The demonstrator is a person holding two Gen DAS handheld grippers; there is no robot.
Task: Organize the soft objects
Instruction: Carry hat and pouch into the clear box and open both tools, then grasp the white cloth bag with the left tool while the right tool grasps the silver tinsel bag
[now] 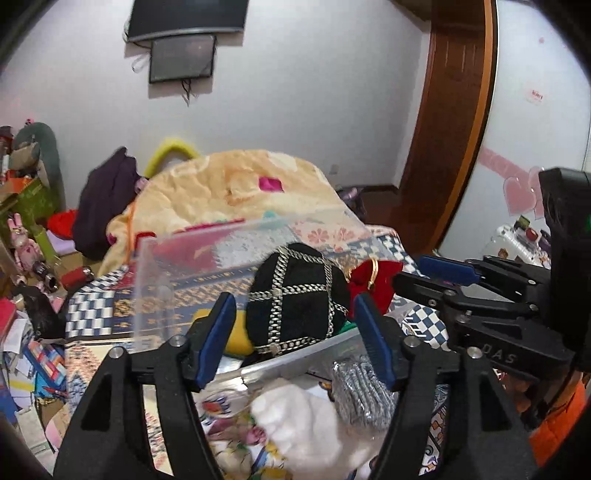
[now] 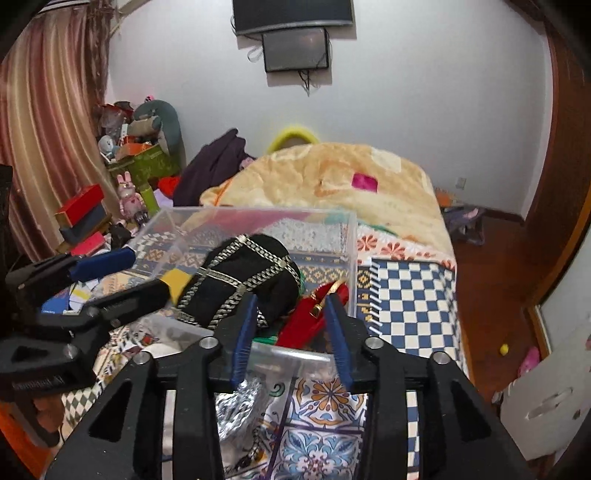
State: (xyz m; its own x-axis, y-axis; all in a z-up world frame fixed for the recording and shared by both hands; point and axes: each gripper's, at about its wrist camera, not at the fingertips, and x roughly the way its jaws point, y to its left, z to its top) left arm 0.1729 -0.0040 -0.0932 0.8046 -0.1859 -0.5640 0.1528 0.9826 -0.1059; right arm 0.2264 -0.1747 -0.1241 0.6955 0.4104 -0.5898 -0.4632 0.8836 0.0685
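A bedroom with white walls, a dark wall-mounted screen (image 2: 291,14) at 12 o'clock and a striped pink curtain (image 2: 48,122) at 10 o'clock surrounds a bed spread with a patchwork cover (image 2: 410,295) of blue-and-white checks and floral tiles. On it stands a clear rigid plastic bin (image 2: 352,258). Inside lie a rounded black fabric bag crossed by metallic chain bands (image 1: 295,295), a glossy red bow with a gold ring (image 1: 373,277) at its 3 o'clock, and something yellow, mostly hidden, at its 8 o'clock. Outside the bin's near wall sit a fluffy white item (image 1: 306,424) and a crinkly silver one (image 1: 362,391), both partly cut off. The left gripper (image 1: 291,339) hovers spread wide, holding nothing. The right gripper (image 2: 291,339) is parted around empty air before the red bow. A peach quilt (image 2: 332,181) is heaped at 12 o'clock.
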